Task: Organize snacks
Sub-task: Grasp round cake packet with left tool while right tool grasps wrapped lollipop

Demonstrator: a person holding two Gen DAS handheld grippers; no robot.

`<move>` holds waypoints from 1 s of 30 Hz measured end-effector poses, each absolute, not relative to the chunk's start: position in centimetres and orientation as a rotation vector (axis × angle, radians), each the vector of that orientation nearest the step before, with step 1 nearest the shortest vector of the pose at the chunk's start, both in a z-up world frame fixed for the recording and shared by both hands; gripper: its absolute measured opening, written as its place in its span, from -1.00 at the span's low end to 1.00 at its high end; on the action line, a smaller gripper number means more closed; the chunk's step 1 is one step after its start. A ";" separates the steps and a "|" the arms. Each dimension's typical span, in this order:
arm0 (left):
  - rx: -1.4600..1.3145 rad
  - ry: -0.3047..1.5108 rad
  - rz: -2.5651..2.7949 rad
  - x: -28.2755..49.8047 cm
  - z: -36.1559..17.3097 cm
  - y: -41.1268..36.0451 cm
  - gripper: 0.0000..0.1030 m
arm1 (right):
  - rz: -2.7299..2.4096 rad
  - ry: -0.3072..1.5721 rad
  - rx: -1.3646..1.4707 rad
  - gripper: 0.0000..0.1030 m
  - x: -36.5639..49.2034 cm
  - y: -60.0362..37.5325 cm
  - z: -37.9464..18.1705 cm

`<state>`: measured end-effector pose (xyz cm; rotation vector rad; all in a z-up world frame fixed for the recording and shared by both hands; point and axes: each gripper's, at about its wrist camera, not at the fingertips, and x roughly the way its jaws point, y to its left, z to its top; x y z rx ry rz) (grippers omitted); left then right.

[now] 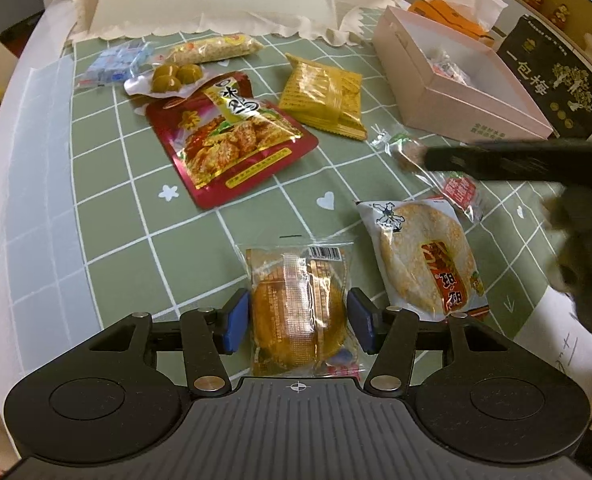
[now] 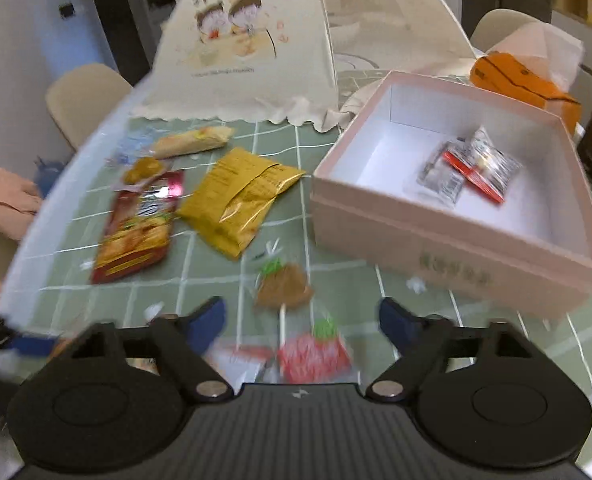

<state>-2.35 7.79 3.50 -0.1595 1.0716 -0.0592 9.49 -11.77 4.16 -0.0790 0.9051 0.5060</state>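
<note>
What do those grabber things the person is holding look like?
Both look the same. The left gripper has a black ribbed body with a small white crosshair mark, two round black discs, black arms with silver bolts, and blue pads on its fingers. The right gripper has the same black ribbed body, discs and silver bolts, with darker blue pads. No cables show.

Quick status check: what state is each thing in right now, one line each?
Pink box: open, two small packets inside.
Cake packet: flat on table, between left gripper jaws, not clearly pressed.
Right gripper: open over the lollipops.
Red pouch: lying flat, sealed.
</note>
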 end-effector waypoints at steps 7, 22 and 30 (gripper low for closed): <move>-0.176 1.082 -0.056 -2.4 3.5 7.9 0.14 | 0.545 0.917 -0.205 -0.15 9.2 -9.3 3.1; -0.172 1.037 -0.102 -2.4 4.4 7.6 -0.09 | 0.416 0.992 -0.090 -0.20 2.3 -19.3 4.0; -0.107 0.944 -0.128 -1.8 8.2 7.0 -0.63 | 0.408 0.919 -0.060 -0.24 1.3 -20.4 6.1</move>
